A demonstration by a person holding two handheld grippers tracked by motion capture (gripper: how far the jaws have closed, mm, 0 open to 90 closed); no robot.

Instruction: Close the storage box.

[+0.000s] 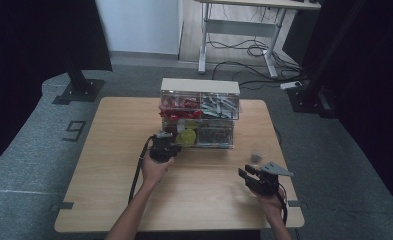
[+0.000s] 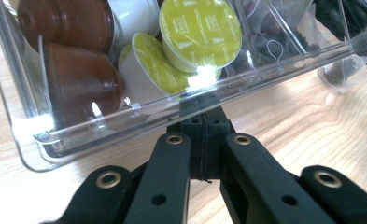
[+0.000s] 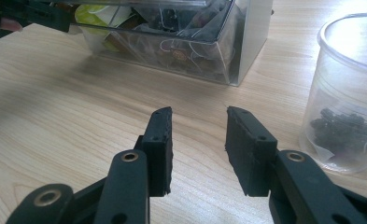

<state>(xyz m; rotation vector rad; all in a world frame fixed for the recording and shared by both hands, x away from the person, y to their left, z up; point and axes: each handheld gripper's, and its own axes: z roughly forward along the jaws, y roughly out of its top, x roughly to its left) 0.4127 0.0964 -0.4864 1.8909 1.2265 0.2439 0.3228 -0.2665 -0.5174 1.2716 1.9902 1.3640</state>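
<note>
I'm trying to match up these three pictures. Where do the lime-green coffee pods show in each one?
High view: lime-green coffee pods at the centre, in the lower left of the storage box.
Left gripper view: top centre, large and close, foil lids facing the camera.
Right gripper view: top left, a yellow-green patch behind clear plastic.
Shared landmark: the clear drawer that holds them.

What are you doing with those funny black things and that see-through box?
A person holds a pair of tongs in each hand at a wooden table. The left tongs are pinched shut on the front edge of a clear drawer full of coffee pods, at the bottom of a small clear organizer. The right tongs are open above the table, holding nothing, beside a clear cup with a tea bag inside.
</note>
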